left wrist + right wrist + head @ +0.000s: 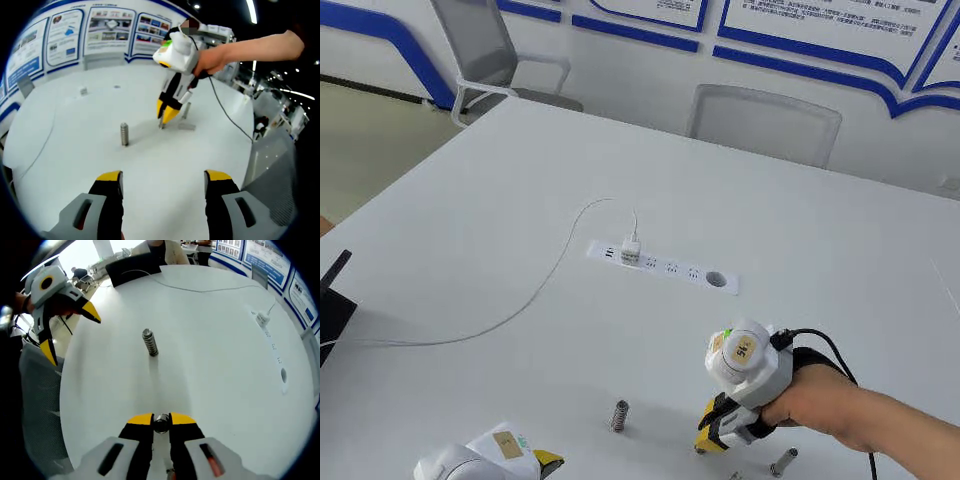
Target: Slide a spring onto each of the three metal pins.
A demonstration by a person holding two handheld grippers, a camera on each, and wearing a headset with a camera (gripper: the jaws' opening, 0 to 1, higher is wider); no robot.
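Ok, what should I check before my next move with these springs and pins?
1. Right gripper jaws closed on a small round metal piece: ok, though whether it is a spring or a pin top, cannot tell.
2. Left gripper jaws open and holding nothing: ok.
3. Standing pin upright with a spring on it: ok.
4. Far pin beside the right gripper carries a spring: cannot tell.
5. Charger cable lies away from the pins: ok.

Sprung pin (124, 134) beyond parted left tool (163, 176)
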